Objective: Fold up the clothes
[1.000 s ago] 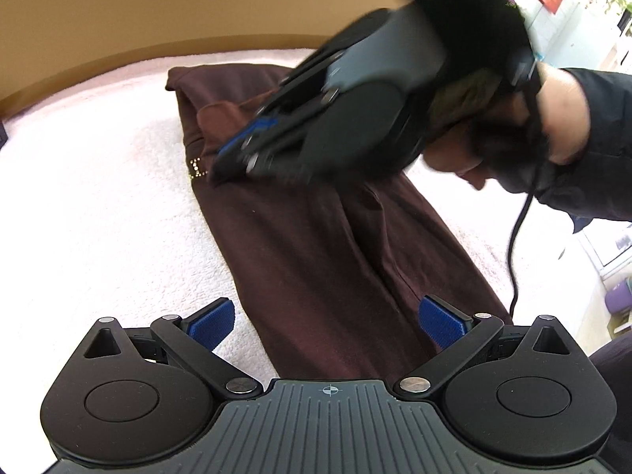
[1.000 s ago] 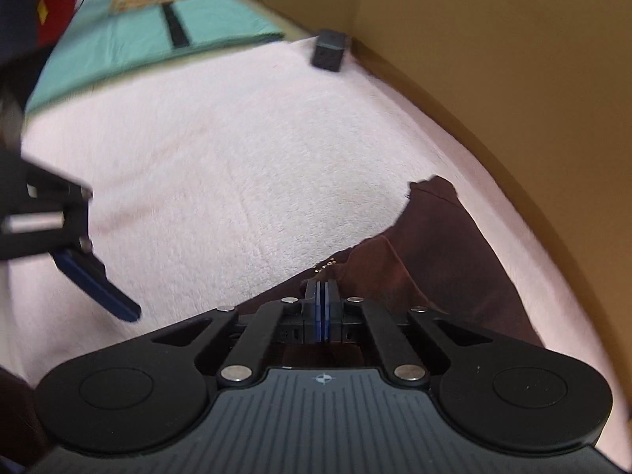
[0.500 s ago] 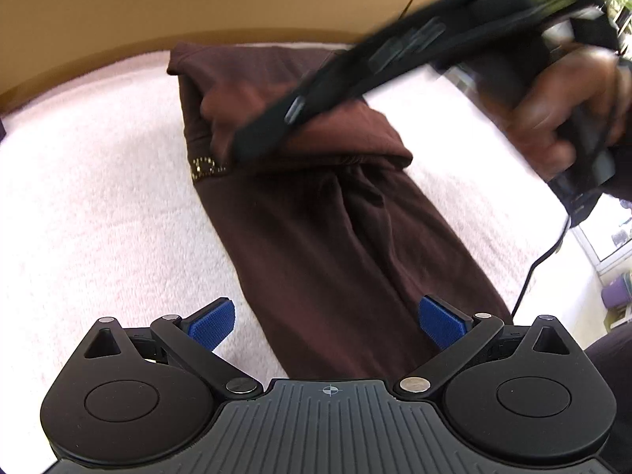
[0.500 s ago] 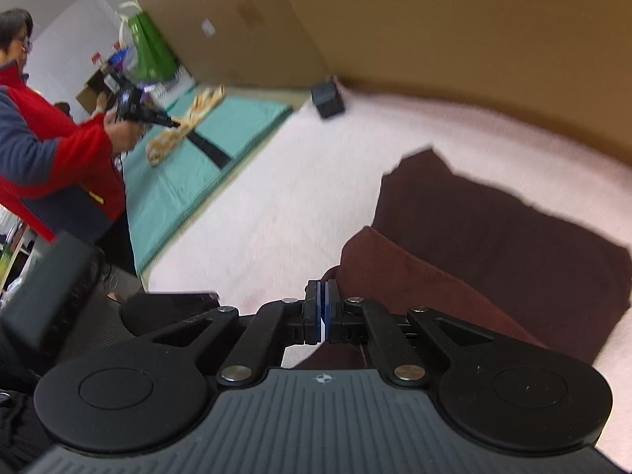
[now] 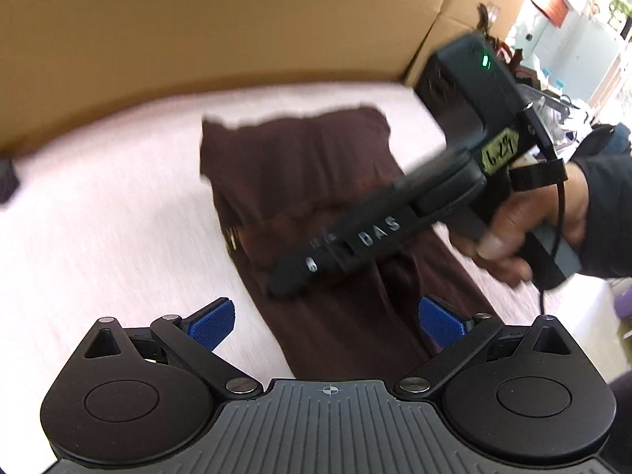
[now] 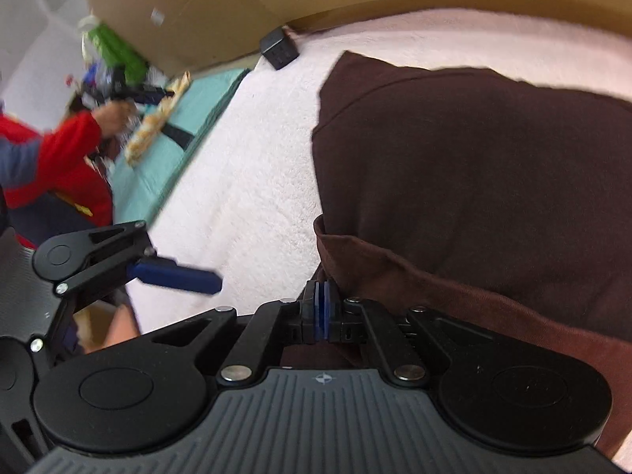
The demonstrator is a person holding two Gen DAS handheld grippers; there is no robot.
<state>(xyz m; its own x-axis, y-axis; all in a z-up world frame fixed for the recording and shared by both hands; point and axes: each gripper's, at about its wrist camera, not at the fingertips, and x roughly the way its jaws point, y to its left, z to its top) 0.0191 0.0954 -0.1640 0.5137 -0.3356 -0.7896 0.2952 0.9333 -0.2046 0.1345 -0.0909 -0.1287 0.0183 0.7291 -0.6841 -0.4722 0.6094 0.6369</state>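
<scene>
- A dark brown garment (image 5: 316,181) lies on a pale pink fleecy blanket (image 5: 98,217), its long axis running away from the left wrist camera toward a cardboard wall (image 5: 197,31).
- The left gripper (image 5: 326,318) hangs over the near end of the garment, its blue pads spread wide apart with nothing between them.
- The right gripper (image 6: 322,310) is clenched, its blue pads pressed together on a lighter brown fold of the garment right at the tips.
- In the left wrist view the right gripper reaches across the garment, held by a hand (image 5: 529,229) in a dark sleeve.
- A small black box (image 6: 278,47) sits at the blanket's far corner.
- Beyond the blanket, a person in a red sleeve (image 6: 67,146) works at a teal mat (image 6: 158,158).
</scene>
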